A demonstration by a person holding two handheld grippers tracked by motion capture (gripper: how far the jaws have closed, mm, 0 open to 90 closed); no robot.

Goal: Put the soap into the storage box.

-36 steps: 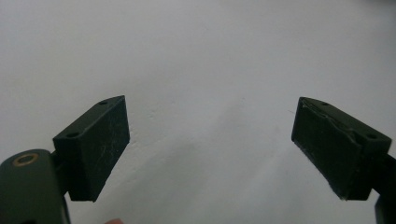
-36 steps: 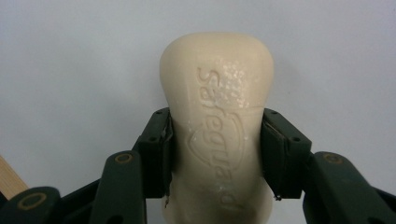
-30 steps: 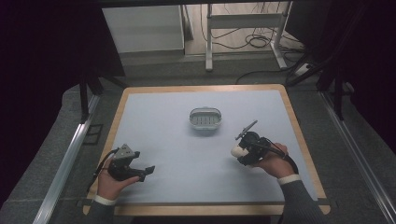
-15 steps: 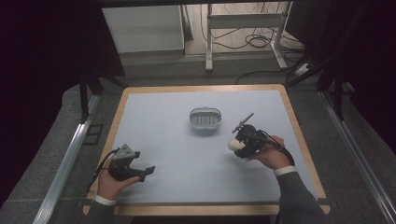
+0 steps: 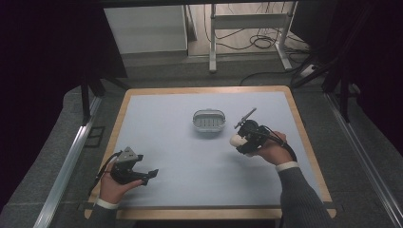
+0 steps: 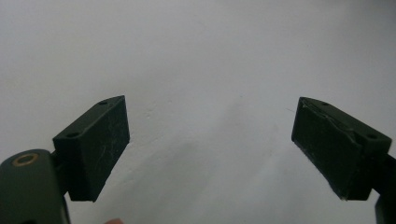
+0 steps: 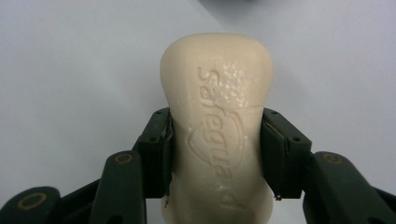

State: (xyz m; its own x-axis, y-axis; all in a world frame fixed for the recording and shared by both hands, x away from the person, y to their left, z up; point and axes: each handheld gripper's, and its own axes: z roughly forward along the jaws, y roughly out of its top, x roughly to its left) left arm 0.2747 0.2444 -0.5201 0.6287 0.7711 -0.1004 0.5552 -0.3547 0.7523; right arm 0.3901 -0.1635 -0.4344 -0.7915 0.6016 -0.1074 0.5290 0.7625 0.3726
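Right hand-held gripper pinches cream embossed soap bar across its narrow waist, above the bench beside the grey oval slotted soap dish, presumably its destination. Left hand-held gripper spread, idle.

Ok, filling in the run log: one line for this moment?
right claw: shut on soap bar | left claw: open, holds nothing | soap dish: holds nothing

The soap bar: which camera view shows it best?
The right gripper view: the soap bar is close, its embossed lettering readable, pinched between the right gripper pads. The high view shows it small, as a pale end.
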